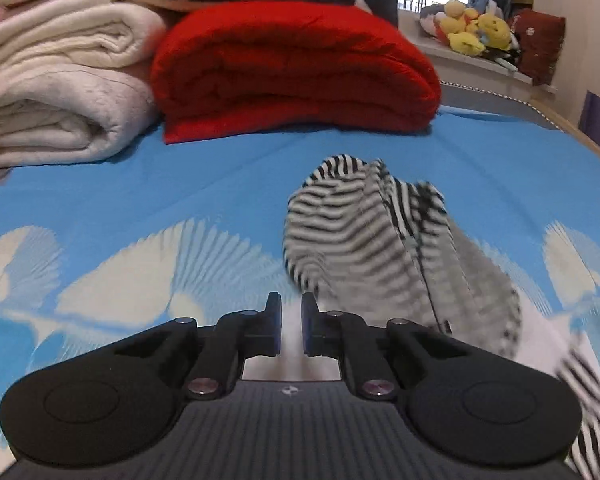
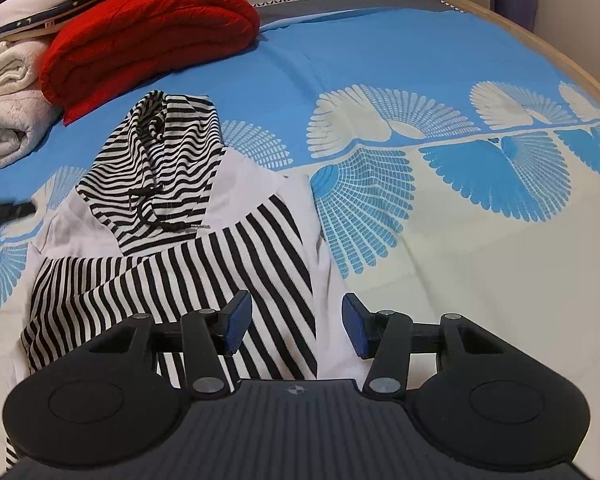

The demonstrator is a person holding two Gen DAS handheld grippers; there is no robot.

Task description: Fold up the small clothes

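Right tongs [image 2: 296, 326] angled over hoodie [image 2: 172, 248]

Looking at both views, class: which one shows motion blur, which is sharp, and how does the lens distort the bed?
Left wrist view: the striped hoodie is smeared by motion blur. Right wrist view: its stripes are crisp. Both views: the fisheye lens bows the bed's wooden edge into a curve.

Left gripper [image 1: 291, 322], right gripper [image 2: 296, 326]: blk bodies, blue pads, silver screws.
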